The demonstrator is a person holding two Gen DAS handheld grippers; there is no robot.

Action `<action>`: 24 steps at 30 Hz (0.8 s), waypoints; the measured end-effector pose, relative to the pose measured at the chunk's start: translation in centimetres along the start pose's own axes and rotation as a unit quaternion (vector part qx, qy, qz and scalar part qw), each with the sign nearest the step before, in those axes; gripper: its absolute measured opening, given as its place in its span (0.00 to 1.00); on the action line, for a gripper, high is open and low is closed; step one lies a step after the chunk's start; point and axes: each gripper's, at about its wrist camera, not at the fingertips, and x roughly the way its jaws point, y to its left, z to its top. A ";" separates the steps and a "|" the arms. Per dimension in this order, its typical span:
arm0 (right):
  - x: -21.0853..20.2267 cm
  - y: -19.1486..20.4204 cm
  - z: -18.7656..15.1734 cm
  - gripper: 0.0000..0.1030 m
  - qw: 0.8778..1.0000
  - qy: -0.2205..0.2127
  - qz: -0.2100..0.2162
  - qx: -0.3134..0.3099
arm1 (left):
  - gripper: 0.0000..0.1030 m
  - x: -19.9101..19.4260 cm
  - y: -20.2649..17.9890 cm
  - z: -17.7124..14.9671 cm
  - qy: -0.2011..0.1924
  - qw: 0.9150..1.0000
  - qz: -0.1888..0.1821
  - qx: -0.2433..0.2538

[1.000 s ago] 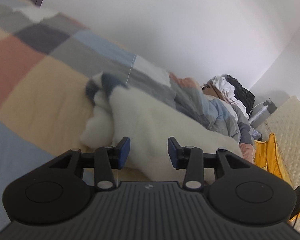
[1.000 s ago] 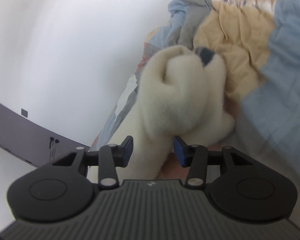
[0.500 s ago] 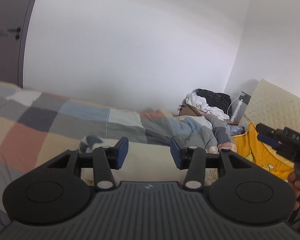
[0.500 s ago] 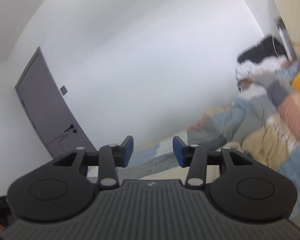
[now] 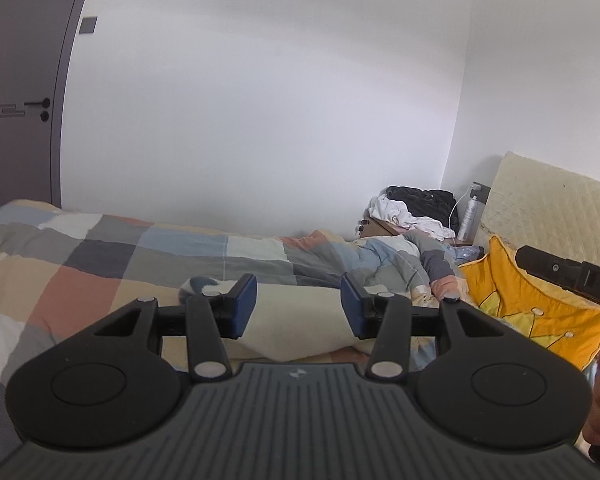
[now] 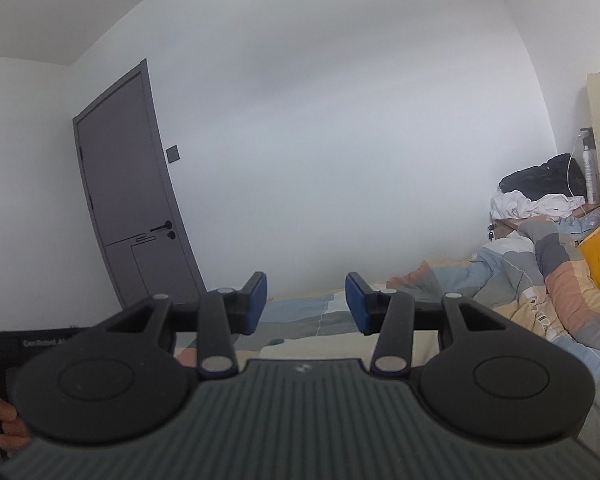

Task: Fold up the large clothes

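Left gripper point(image 5: 298, 306): jaws spread, nothing between the blue pads; they have just been opening a little wider, clear of any cloth. Right gripper point(image 6: 306, 303): jaws spread about as far, also empty, aimed roughly level at the wall.

Key relation: the garment point(image 5: 300, 326), a cream fleecy piece, lies below and ahead of the left jaws on the bed point(image 5: 76, 280), well apart from the pads. In the left view it sits square in the gap between the jaws. In the right view only a cream strip point(image 6: 316, 347) shows just over the gripper body, low and ahead, so the right jaws look over it. Judgement: the left gripper has the better line on it; which one is truly nearer, cannot tell.

Long axis: runs left-right across the left view, crosswise to the way both grippers point. A dark grey-blue patch point(image 5: 198, 284) marks the left end, possibly a collar or cuff; cannot tell. The right end stops close to the bunched quilt point(image 5: 388, 256) and the yellow cushion point(image 5: 540, 312); whether it touches them is not clear.

State of task, judged: the piece looks like a compact bundle, possibly already folded. The next move probably calls for both grippers to drop, one to each end.

Other hand: the right gripper's body point(image 5: 572, 274) shows at the right edge of the left view.
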 end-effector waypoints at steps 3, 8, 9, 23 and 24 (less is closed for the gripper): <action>-0.6 0.5 -1.3 0.46 1.000 0.018 -0.002 -0.003 | 0.53 -1.3 -0.5 -1.0 -0.005 1.000 0.010 0.017; -1.1 1.2 -3.3 0.46 0.999 0.043 -0.012 -0.030 | 0.55 -2.9 -1.0 -2.4 -0.001 1.000 0.012 0.016; -1.2 1.2 -3.6 0.46 0.998 0.047 -0.014 -0.031 | 0.55 -3.1 -1.1 -2.8 0.000 1.000 0.013 0.016; -2.2 1.5 -7.0 0.46 0.994 0.098 -0.038 -0.042 | 0.57 -2.2 -0.7 -7.3 0.028 0.999 0.045 0.000; -2.2 1.5 -7.1 0.46 0.993 0.099 -0.039 -0.044 | 0.57 -2.0 -0.5 -7.3 0.029 0.999 0.046 -0.002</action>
